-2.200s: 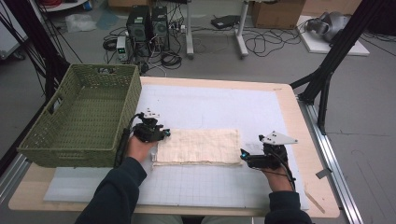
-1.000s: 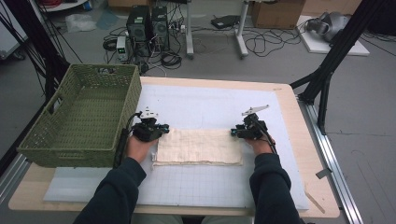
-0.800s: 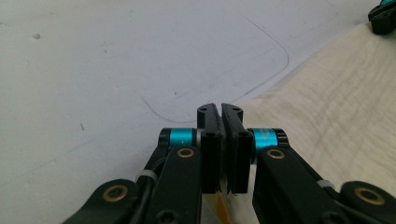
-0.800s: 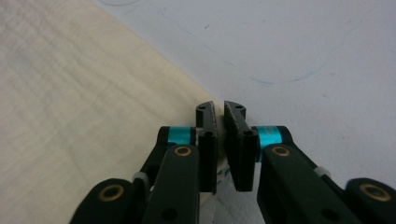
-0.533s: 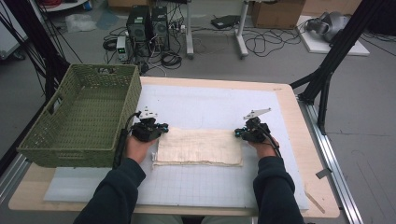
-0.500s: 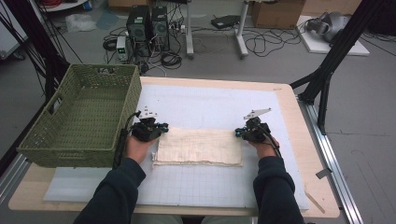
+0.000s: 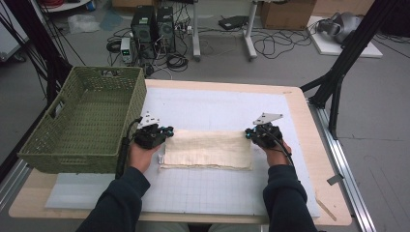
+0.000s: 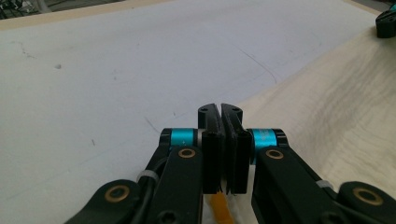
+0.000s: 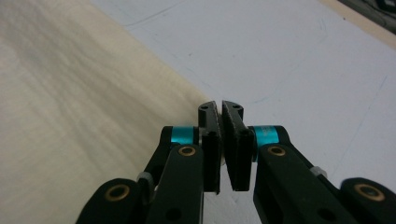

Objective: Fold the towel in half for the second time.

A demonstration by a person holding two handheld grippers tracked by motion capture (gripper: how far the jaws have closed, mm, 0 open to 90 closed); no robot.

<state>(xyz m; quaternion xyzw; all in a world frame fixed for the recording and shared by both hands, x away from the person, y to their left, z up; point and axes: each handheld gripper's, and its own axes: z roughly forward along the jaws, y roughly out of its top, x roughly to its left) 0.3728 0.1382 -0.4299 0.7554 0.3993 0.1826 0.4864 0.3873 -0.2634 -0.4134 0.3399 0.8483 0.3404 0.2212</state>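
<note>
Cloth [image 7: 208,149]: 1 | basket [image 7: 82,121]: 1 | hand-held grippers: 2, left [image 7: 167,131], right [image 7: 247,133], each pinching a cloth corner

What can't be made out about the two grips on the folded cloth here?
- Left gripper: its closed jaws hide whether any cloth lies between them.
- Right gripper: the same at the cloth's corner.
- High view: both grippers are too small, and their bodies cover the cloth's far corners.

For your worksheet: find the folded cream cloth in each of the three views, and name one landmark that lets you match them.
High view: cloth lies centre, between the left gripper and right gripper.
Left gripper view: cloth fills the right side.
Right gripper view: cloth fills the left side.
Shared landmark: the white mat under it.
</note>
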